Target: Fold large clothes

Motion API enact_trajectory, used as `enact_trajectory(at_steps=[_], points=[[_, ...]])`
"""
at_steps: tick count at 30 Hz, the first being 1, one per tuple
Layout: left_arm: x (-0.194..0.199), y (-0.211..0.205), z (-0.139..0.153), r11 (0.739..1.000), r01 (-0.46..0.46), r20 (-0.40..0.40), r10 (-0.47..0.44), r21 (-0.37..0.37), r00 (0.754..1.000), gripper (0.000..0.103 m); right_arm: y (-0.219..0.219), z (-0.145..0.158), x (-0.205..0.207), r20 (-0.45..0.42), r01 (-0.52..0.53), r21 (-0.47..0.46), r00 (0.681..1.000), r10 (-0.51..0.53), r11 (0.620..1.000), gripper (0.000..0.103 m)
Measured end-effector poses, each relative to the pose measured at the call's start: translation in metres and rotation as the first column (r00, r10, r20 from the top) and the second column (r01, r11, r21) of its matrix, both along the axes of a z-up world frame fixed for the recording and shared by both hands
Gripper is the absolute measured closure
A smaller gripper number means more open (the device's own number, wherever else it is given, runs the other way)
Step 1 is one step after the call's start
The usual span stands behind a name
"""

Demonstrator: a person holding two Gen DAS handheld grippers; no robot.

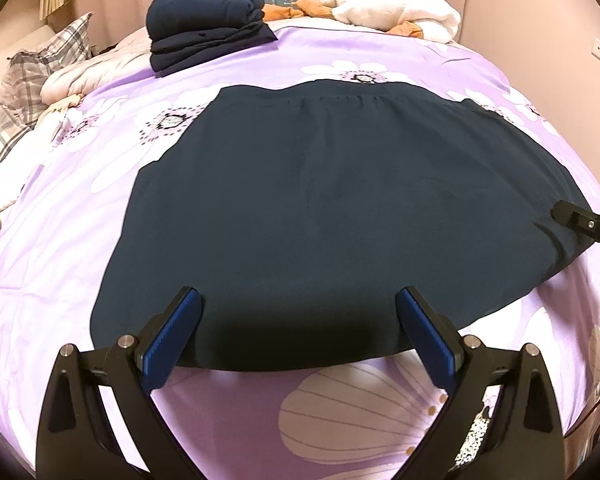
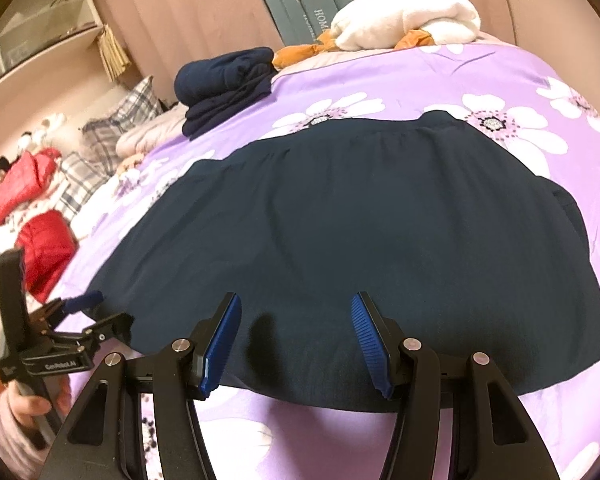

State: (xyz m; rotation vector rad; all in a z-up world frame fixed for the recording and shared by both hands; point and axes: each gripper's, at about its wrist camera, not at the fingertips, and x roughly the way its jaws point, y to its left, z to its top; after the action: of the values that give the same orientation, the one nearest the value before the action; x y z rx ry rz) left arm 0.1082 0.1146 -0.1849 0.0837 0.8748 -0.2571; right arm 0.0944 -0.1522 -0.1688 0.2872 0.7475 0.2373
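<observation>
Behind your bed, the grey-green hanging fabric panel (image 2: 320,4) carries white capitals reading "HANEL" and, lower, a cut-off "HOME". Your left gripper's black metal clamp block (image 2: 60,364) reads roughly "CoRobot.AI".

Dark navy garment (image 1: 320,208) lies spread flat on a purple floral bedcover (image 1: 80,240). A gathered band runs along its far edge; the fabric widens from there to a broad, curved near hem. Surface largely smooth, with faint lengthwise creases. In the right wrist view its right side shows a fold or doubled layer at the edge. A second dark navy item, the folded stack (image 1: 208,28), sits on the far part of the bed, well apart from the spread garment
</observation>
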Motion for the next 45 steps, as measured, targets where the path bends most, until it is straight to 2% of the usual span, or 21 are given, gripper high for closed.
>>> enact_trajectory(at_steps=[3, 8, 18, 29, 39, 45], points=[[0.001, 0.007, 0.001, 1.000, -0.017, 0.000, 0.017, -0.007, 1.000, 0.004, -0.005, 0.003, -0.002, 0.006, 0.014, 0.029, 1.000, -0.014, 0.999, 0.046], [0.005, 0.021, 0.000, 0.997, -0.068, -0.012, 0.068, -0.031, 0.998, 0.004, -0.017, 0.004, -0.004, 0.006, 0.072, 0.002, 0.997, -0.072, 0.997, 0.046], [0.008, 0.040, -0.006, 0.991, -0.126, -0.051, 0.123, -0.041, 0.991, 0.004, -0.034, -0.002, -0.008, -0.040, 0.151, -0.170, 0.986, -0.160, 0.974, 0.046], [0.006, 0.054, -0.008, 0.985, -0.167, -0.071, 0.165, -0.029, 0.984, 0.004, -0.074, -0.004, -0.028, -0.051, 0.256, -0.181, 0.962, -0.269, 0.950, 0.046], [0.005, 0.062, -0.011, 0.979, -0.197, -0.106, 0.192, -0.046, 0.976, 0.004, -0.081, -0.005, -0.033, -0.054, 0.273, -0.189, 0.956, -0.288, 0.943, 0.046], [0.007, 0.070, -0.010, 0.971, -0.225, -0.128, 0.214, -0.080, 0.969, 0.004, -0.086, -0.005, -0.034, -0.057, 0.283, -0.182, 0.953, -0.298, 0.942, 0.046]])
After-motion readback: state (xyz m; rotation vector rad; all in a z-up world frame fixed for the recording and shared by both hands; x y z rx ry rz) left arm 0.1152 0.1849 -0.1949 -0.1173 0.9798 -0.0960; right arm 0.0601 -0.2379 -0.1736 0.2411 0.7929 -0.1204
